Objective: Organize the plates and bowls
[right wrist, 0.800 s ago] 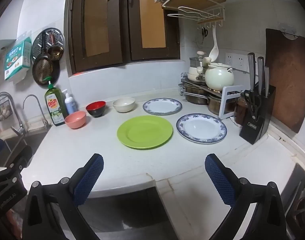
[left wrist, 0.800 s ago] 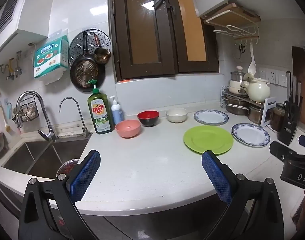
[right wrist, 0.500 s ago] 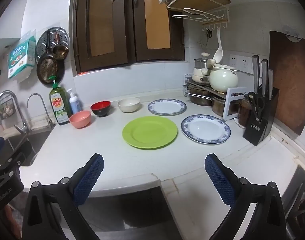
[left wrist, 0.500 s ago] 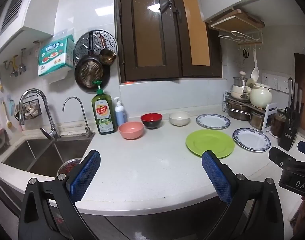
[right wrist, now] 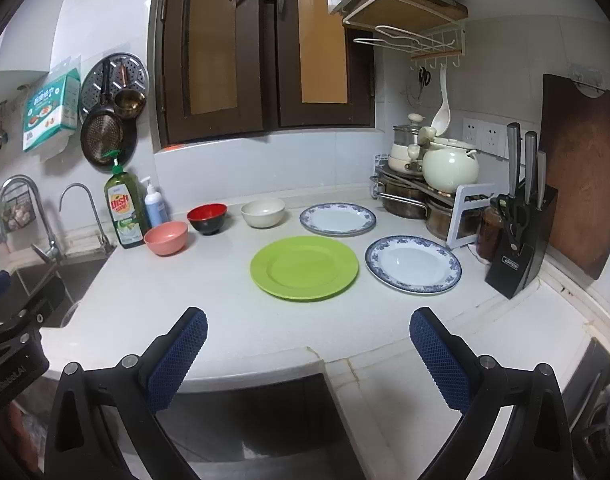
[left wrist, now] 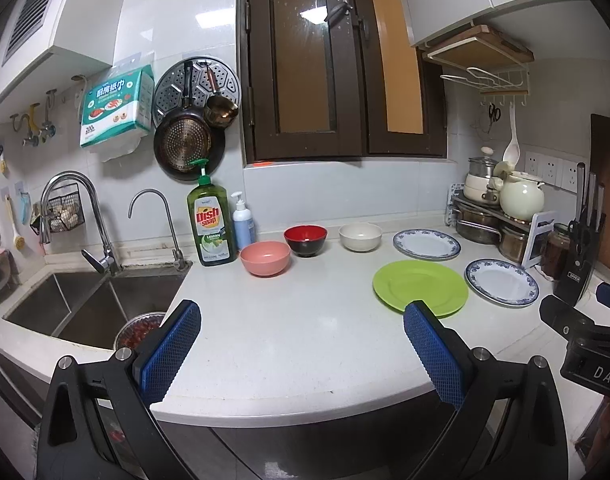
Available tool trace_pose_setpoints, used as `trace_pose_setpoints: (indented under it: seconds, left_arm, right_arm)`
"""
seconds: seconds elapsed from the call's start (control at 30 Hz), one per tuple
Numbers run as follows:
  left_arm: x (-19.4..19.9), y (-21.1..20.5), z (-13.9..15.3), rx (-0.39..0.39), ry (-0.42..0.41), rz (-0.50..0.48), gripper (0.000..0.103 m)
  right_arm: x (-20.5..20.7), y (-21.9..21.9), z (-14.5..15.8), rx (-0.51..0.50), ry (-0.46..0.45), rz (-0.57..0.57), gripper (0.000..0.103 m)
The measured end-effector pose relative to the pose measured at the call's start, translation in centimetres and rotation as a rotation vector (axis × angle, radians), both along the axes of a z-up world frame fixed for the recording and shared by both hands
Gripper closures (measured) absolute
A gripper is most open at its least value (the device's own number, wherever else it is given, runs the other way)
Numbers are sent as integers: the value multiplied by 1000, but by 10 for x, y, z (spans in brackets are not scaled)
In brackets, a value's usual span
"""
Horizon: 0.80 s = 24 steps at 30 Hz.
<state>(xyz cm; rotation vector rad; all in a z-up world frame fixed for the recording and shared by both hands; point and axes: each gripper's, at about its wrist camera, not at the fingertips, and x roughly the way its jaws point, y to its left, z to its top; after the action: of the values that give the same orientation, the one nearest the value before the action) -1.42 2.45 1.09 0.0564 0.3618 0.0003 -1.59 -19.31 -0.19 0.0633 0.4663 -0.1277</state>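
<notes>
- Left gripper: black two-finger tool with blue textured pads, jaws spread wide and empty, held off the front edge of the white stone countertop, angled slightly down.
- Right gripper: same make, jaws likewise wide apart with nothing between them, off the front edge further toward the right end.
- Round lime-green flat plate: mid-counter, nearest item to both tools; lies apart from its neighbours.
- Blue-rimmed white plate: just right of the green one, close to the black knife block.
- Second blue-rimmed white plate: behind, toward the back edge.
- Salmon-pink bowl, red-and-black bowl, cream bowl: a row toward the back edge, the pink one beside the green dish-soap bottle.
- Steel sink: left end.
- Handling note, as judgement: nothing stacked yet. A flat plate gives little to grip; best approached low, one finger slid under the rim and one over it, closing gently. Probably right tool for plates, left for bowls, nesting them upright. Keep clear of the knife block.
</notes>
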Motion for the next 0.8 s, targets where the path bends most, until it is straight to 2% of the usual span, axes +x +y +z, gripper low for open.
trace_pose_setpoints:
  seconds: [0.8]
  left_arm:
    - [-4, 7, 3, 1, 3, 3, 0]
  right_arm:
    - [-6, 1, 1, 4, -16, 11, 0]
